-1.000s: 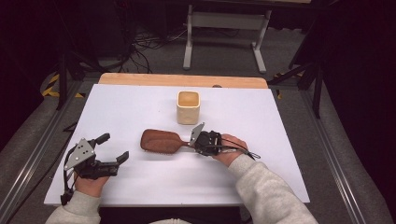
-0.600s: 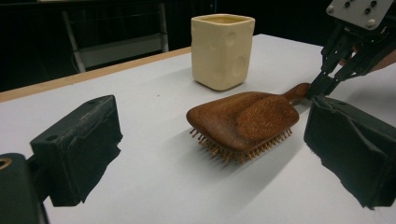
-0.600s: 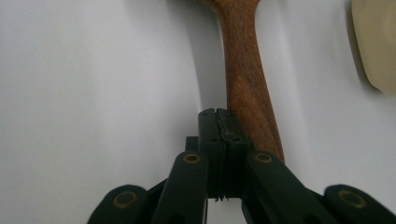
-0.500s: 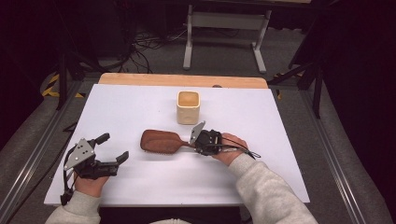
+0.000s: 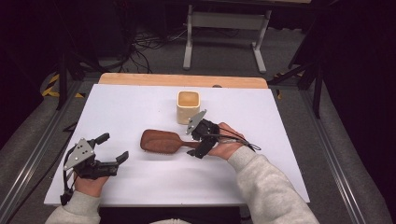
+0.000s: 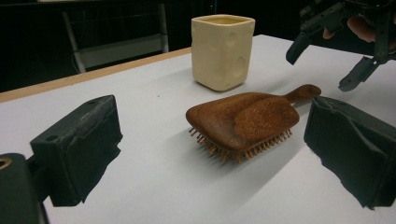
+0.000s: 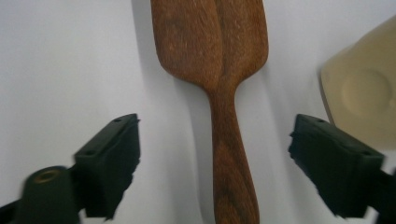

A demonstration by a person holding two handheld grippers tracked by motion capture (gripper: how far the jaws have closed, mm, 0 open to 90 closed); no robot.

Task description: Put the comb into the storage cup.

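Now right gripper [image 5: 195, 141] freshly released astride hairbrush [image 5: 161, 141] handle, left gripper [image 5: 113, 147] spread, cream cup [image 5: 188, 107] contents unclear.

White table [image 5: 121, 116]: rectangular top, with a wooden strip along its far edge.

Cream cup [image 5: 188, 107]: square-sided, upright, far of centre.

Wooden hairbrush [image 5: 161, 142]: lies flat at centre, just near of the cream cup, head to the left, handle pointing right.

Right gripper [image 5: 198, 142]: held in the person's right hand at the handle end of the wooden hairbrush; its jaws have just been opening and now stand spread to either side of the handle, not pressing on it.

Left gripper [image 5: 113, 148]: held in the left hand at the near left of the white table, jaws apart, pointing right toward the brush head, well short of it.

Grey sleeves [image 5: 271, 186]: enter from the near edge.
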